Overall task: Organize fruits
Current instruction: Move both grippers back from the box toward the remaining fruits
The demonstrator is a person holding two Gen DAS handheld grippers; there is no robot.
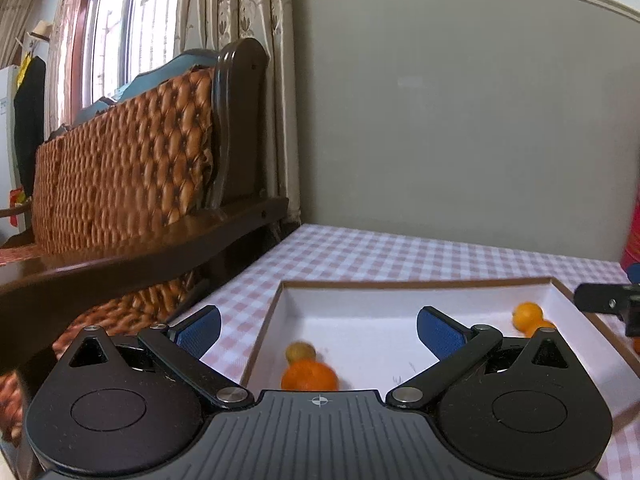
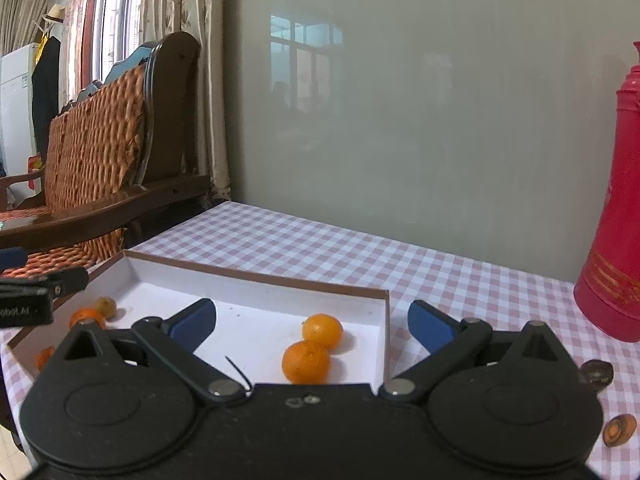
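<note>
Through the left wrist camera I see my left gripper (image 1: pixel 319 330) spread wide and holding nothing, its blue pads (image 1: pixel 440 336) hanging over the white tray (image 1: pixel 460 284), where an orange (image 1: pixel 310 376) and a smaller yellowish fruit (image 1: pixel 301 351) touching it sit low between the fingers, and two more oranges (image 1: pixel 527 314) lie past the right finger near the tray's far corner. Through the right wrist camera my right gripper (image 2: pixel 312 326) is likewise released and empty, with a pair of touching oranges (image 2: pixel 306 362) resting in the tray (image 2: pixel 256 276) between the fingers, further fruit (image 2: pixel 105 306) beyond the left finger beside the other gripper, a red thermos (image 2: pixel 612 216) standing well off past the right finger on the checked tablecloth (image 2: pixel 320 248), and a carrot slice (image 2: pixel 619 429) lying on the cloth outside that finger.
</note>
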